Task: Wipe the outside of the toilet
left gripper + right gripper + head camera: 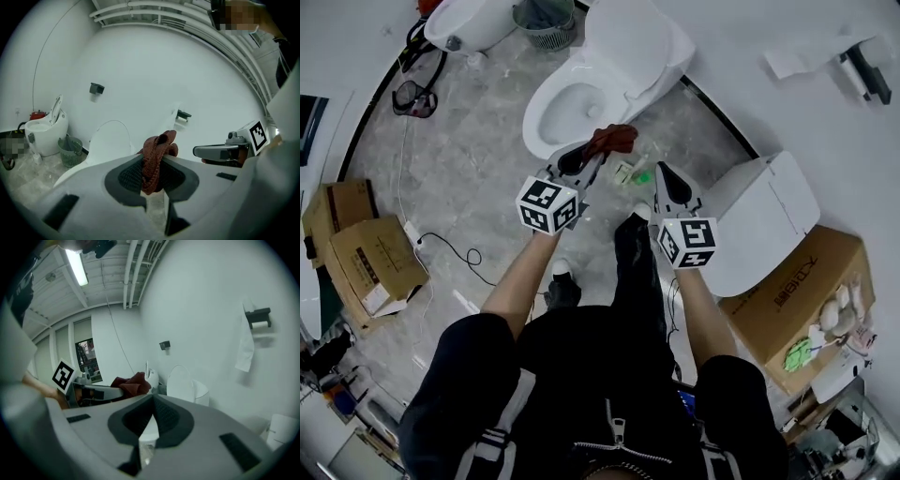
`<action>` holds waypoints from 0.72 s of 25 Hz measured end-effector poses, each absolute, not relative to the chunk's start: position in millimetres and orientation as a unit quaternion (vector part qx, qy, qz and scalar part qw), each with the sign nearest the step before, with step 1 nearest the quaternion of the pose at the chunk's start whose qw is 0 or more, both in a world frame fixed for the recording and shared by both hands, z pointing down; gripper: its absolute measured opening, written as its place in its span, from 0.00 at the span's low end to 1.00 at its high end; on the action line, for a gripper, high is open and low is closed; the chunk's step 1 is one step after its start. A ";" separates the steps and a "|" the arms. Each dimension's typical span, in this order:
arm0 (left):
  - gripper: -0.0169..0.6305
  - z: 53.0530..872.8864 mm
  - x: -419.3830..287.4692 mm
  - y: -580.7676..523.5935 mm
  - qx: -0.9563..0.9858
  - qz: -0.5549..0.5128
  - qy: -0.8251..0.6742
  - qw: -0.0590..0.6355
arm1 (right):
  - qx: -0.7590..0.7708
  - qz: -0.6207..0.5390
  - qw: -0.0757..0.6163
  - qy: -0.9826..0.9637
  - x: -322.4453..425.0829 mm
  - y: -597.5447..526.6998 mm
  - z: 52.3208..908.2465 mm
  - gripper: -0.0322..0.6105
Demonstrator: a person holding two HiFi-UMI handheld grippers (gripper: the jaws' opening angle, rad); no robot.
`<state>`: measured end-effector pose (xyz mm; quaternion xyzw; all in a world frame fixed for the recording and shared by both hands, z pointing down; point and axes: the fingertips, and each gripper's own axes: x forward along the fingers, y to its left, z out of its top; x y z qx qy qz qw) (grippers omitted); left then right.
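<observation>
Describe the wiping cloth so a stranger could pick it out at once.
Find the open white toilet with its lid raised, in the middle of the grey floor. At the near edge of its bowl, the left gripper is shut on the cloth. It is a crumpled dark red-brown rag bunched between the jaws, unlike the white porcelain around it.

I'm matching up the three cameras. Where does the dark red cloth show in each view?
Head view: the dark red cloth is at upper centre, at the left gripper's tips, by the toilet bowl.
Left gripper view: centre, pinched between the jaws.
Right gripper view: left of centre.
Shared landmark: the toilet's raised lid.
</observation>
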<state>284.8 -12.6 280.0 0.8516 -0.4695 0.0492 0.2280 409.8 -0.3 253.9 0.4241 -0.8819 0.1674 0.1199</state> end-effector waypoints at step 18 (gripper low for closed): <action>0.13 575.3 364.6 -129.5 0.808 0.068 -0.489 0.323 | 0.421 0.237 0.126 -0.867 466.5 -113.9 464.5 0.05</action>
